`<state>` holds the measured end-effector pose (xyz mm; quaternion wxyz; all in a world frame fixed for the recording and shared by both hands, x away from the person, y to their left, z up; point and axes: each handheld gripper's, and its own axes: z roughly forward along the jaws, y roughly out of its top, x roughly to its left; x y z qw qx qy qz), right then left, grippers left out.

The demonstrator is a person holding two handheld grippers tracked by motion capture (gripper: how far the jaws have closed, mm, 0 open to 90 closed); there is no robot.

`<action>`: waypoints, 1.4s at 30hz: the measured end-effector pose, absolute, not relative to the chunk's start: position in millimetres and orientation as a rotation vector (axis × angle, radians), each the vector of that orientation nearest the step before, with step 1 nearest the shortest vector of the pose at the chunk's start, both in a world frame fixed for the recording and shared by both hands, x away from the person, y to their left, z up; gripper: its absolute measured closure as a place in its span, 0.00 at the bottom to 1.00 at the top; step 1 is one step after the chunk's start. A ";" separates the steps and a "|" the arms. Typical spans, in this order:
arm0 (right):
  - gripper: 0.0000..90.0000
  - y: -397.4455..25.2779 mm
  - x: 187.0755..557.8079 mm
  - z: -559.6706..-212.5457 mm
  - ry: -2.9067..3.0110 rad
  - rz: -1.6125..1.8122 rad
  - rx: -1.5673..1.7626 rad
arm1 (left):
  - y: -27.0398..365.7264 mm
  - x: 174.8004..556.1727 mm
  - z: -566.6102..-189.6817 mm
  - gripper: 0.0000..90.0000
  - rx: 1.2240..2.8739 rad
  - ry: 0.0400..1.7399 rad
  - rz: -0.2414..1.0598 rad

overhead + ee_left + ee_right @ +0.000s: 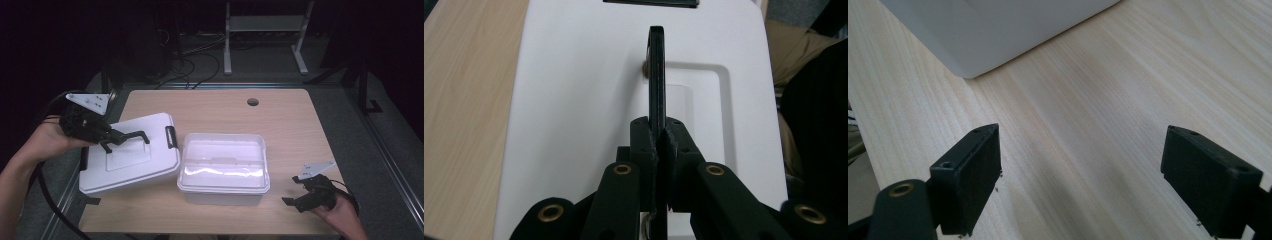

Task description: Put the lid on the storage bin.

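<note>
**Left tongs pinching the lid's handle, right tongs idling spread**

Nearest the high camera, the right gripper (296, 197) is sitting low by the tabletop's near right corner, held in a hand (340, 216), its jaws standing wide apart with nothing between them. In the right gripper view the two black jaws are framing bare wood, and a corner of the white box (998, 30) is lying just ahead of them, apart from both.

The left gripper (112, 139) is reaching in from the tabletop's left edge, its jaws pressed together on the black handle (657, 75) of the white lid (131, 156). In the left gripper view the handle is standing on edge straight out of the closed jaws, above the lid's recessed panel.

The lid is lying tilted at the near left of the tabletop (280, 120), its left side hanging over the edge, a black latch (171, 137) showing on its right end. Just beside it, the open box (224, 170) is standing at the near middle, its rim close to the lid's corner. A round cable hole (253, 102) is sitting near the far edge, well apart from everything.
</note>
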<state>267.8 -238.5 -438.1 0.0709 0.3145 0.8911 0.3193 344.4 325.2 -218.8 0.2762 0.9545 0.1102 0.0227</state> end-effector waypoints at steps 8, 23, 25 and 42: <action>0.18 -239.0 267.5 -437.1 2.675 0.970 0.939 | 276.8 345.2 -210.8 0.94 2.579 0.221 0.033; 0.18 -243.0 269.6 -435.5 2.671 0.973 0.932 | 197.6 358.3 -212.3 0.94 2.587 0.108 -0.011; 0.18 -242.1 269.9 -435.7 2.673 0.964 0.932 | 187.2 358.5 -213.0 0.94 2.594 0.086 -0.015; 0.18 -245.2 265.5 -429.8 2.652 0.979 0.929 | 107.5 373.1 -239.2 0.94 2.610 -0.006 -0.066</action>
